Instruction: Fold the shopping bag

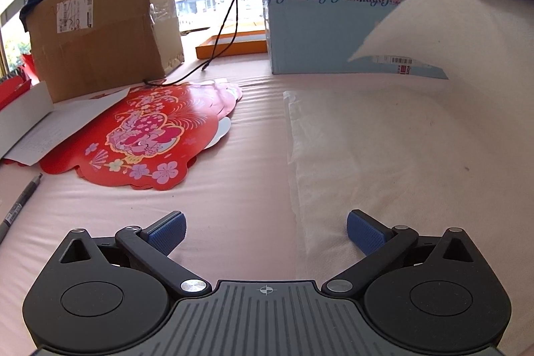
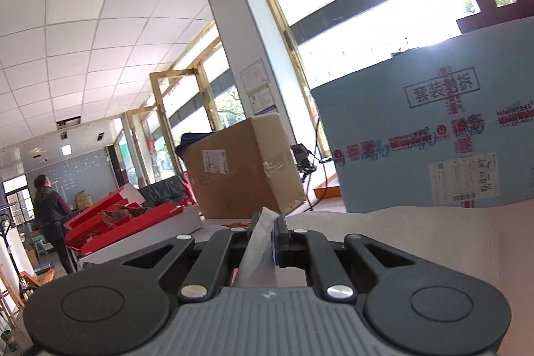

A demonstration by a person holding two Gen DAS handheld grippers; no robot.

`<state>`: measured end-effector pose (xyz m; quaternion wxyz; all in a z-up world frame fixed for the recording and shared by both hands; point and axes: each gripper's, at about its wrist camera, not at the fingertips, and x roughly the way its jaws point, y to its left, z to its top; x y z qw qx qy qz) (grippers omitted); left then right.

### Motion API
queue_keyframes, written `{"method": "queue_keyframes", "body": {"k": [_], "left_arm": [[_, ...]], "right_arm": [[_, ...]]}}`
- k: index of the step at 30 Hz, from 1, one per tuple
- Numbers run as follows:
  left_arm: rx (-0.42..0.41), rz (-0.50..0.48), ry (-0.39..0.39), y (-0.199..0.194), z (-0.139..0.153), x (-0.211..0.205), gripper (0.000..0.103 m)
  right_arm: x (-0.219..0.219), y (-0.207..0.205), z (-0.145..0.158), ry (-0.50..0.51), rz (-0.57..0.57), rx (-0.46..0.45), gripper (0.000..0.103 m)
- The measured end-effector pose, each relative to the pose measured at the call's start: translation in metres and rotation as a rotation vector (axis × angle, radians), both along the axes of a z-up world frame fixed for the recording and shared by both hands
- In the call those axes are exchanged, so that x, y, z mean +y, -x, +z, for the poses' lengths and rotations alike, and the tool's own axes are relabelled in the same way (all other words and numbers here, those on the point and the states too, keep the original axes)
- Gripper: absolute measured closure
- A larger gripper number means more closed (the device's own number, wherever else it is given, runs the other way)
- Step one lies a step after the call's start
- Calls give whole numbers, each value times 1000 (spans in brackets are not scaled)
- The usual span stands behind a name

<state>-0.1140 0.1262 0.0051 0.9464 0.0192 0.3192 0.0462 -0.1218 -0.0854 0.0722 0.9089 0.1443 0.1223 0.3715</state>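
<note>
White shopping bag (image 1: 383, 135) (thin, crinkled) flat on table; far corner lifted

White shopping bag (image 1: 417, 122), pink tablecloth (image 1: 233, 206), red floral card (image 1: 140, 135).

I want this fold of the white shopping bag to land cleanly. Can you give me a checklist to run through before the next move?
1. Right gripper shut on the shopping bag: ok, fabric is pinched between its pads.
2. Lifted part of the bag raised off the table: ok.
3. Left gripper open and free: ok, nothing between its fingers.
4. Bag's left edge lying straight: ok.
5. Red paper decoration apart from the bag: ok.
6. Lifted corner lined up with its landing edge: cannot tell.
</note>
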Motion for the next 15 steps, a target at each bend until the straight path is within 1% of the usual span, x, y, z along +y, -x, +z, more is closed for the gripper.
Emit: {"method": "queue_keyframes", "body": {"k": [2, 4, 6, 8, 11, 12, 13, 15], "left_arm": [[2, 0, 11, 0, 0, 1, 0], [4, 0, 22, -1, -1, 3, 0], [5, 0, 34, -1, -1, 4, 0], [5, 2, 44, -1, -1, 6, 0], [-17, 37, 52, 3, 2, 11, 0], [-35, 47, 76, 6, 4, 16, 0], [-55, 64, 91, 10, 7, 21, 0], [-95, 98, 116, 19, 12, 31, 0]], "right_arm": [[17, -4, -6, 68, 39, 46, 94], [29, -14, -18, 106, 90, 155, 94], [36, -22, -31, 111, 132, 262, 94], [38, -28, -40, 110, 151, 335, 94], [43, -30, -49, 101, 167, 400, 93], [41, -31, -50, 85, 172, 415, 91], [40, -31, -52, 71, 178, 424, 85], [39, -26, -48, 54, 185, 393, 84]]}}
